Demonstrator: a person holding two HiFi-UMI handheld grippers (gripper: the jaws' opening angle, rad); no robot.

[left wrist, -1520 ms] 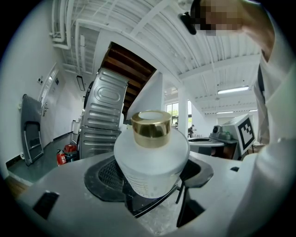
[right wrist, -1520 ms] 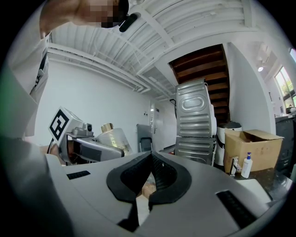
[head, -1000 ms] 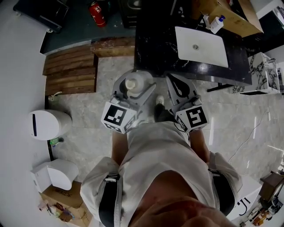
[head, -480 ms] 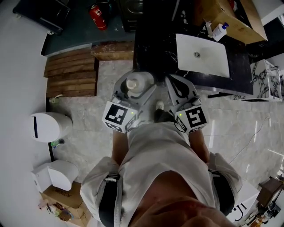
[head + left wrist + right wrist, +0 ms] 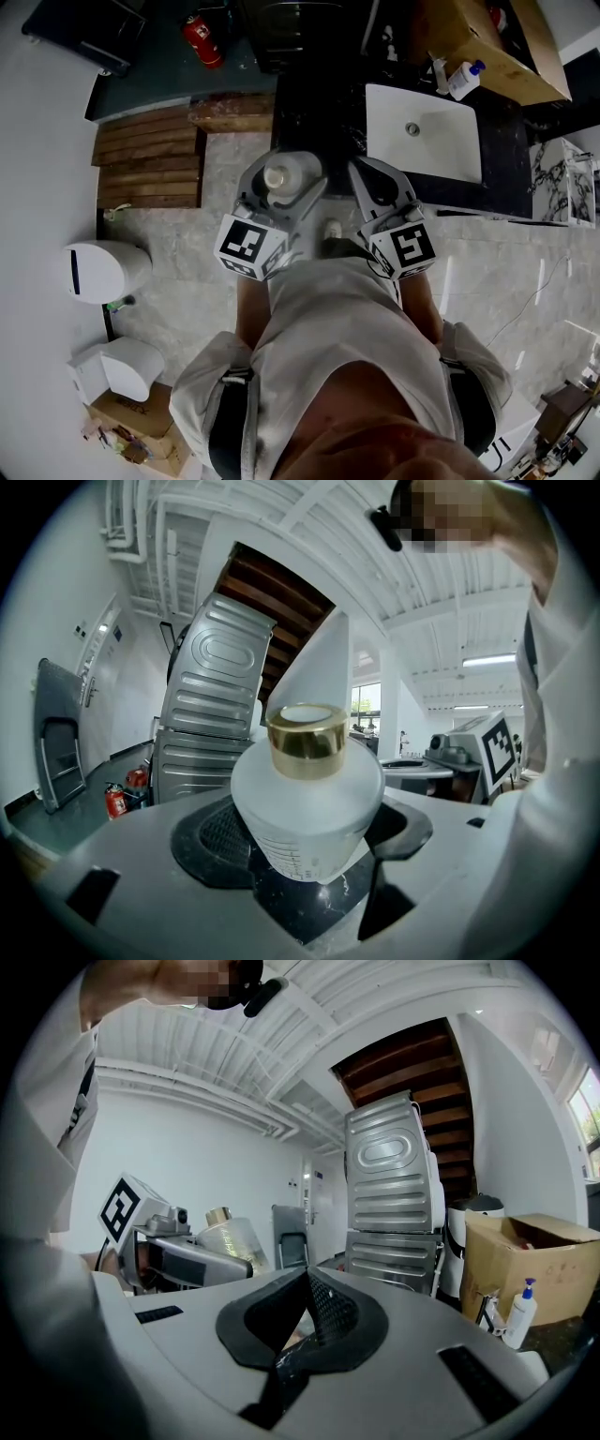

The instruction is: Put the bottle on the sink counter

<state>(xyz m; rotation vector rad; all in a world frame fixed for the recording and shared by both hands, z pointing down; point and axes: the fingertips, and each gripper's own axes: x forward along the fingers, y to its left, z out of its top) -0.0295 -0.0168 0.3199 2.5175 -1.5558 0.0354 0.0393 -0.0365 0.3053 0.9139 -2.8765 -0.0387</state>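
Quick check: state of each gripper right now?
Left gripper: jaws closed on the bottle.
Right gripper: jaws closed, holding nothing.

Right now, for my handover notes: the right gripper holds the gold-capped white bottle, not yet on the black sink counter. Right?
No: the left gripper holds the gold-capped white bottle, not yet on the black sink counter. The left gripper view shows it; the right gripper is shut, empty.

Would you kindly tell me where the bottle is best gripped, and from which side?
Grip the bottle on its wide frosted body, below the gold cap, from the side, as the left hand-held gripper does. It is upright and round, so the jaws close across it; the cap is narrower.
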